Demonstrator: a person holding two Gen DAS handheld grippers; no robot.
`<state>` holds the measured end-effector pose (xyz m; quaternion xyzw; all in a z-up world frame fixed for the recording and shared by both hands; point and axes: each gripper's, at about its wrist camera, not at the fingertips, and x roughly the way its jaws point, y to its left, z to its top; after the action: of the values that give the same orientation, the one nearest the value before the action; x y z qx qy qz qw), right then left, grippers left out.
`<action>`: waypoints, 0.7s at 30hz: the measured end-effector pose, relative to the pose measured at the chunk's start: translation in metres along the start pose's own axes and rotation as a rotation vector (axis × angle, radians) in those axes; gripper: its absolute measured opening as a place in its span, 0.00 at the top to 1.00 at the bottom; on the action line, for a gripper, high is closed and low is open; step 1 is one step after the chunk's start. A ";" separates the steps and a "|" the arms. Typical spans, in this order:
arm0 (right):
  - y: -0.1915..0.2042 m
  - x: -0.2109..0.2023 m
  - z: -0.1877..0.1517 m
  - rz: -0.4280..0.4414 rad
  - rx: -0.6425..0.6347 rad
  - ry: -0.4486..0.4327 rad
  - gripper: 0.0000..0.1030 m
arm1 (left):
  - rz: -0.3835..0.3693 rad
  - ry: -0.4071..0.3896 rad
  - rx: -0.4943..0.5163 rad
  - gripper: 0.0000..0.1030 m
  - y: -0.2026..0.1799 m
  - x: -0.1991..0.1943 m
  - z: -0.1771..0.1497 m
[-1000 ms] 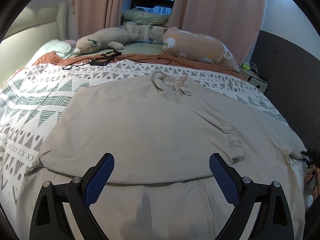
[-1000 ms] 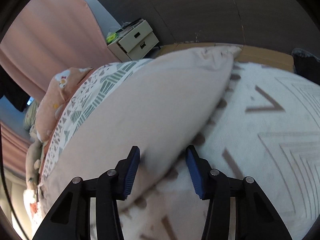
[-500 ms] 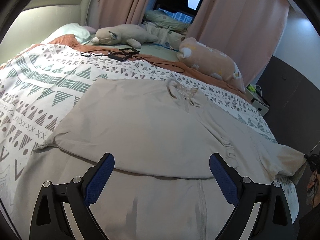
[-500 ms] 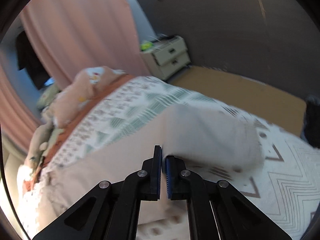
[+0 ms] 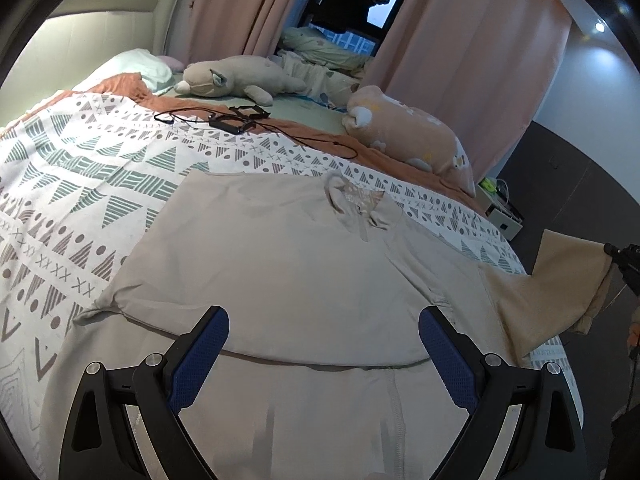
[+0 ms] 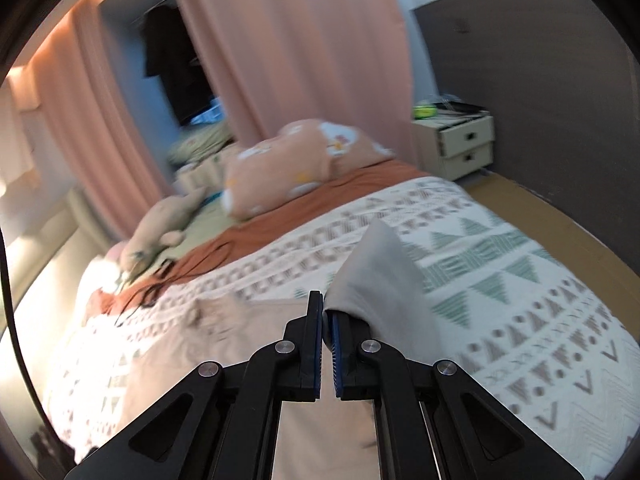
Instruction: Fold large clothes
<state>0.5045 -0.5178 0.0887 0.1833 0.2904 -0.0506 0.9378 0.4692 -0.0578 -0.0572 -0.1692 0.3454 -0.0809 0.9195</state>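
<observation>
A large beige garment lies spread on the patterned bedspread, collar toward the pillows, its near part folded over. My left gripper is open and empty, hovering above the garment's near part. My right gripper is shut on the garment's right sleeve and holds it lifted off the bed. In the left wrist view the raised sleeve hangs at the far right from the right gripper.
Two plush toys and a black cable with adapter lie near the head of the bed. A white bedside drawer unit stands by the dark wall. Pink curtains hang behind.
My right gripper closed on the sleeve and lifted it up off the bed's right edge. The left gripper stayed open and drifted slightly.
</observation>
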 end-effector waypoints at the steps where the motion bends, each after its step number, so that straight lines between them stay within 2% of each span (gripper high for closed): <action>1: 0.011 0.003 -0.003 0.014 -0.010 0.007 0.95 | -0.004 0.000 -0.010 0.07 0.002 0.000 0.001; 6: 0.061 0.027 -0.028 0.099 -0.038 0.056 0.95 | -0.001 -0.008 -0.039 0.07 0.011 -0.003 0.005; 10: 0.095 0.061 -0.063 0.173 -0.006 0.123 0.95 | 0.006 -0.016 -0.060 0.07 0.020 -0.006 0.009; 16: 0.132 0.121 -0.135 0.263 0.045 0.273 0.95 | 0.031 -0.025 -0.123 0.07 0.042 -0.008 0.015; 19: 0.145 0.150 -0.173 0.257 0.051 0.372 0.93 | 0.030 -0.018 -0.152 0.07 0.051 -0.007 0.016; 20: 0.149 0.160 -0.186 0.261 0.052 0.421 0.92 | 0.028 -0.016 -0.157 0.07 0.052 -0.007 0.016; 21: 0.150 0.167 -0.195 0.275 0.061 0.466 0.81 | 0.027 -0.017 -0.158 0.07 0.053 -0.007 0.016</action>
<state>0.5699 -0.3043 -0.1072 0.2560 0.4690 0.1123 0.8378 0.4760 -0.0025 -0.0610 -0.2371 0.3453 -0.0395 0.9072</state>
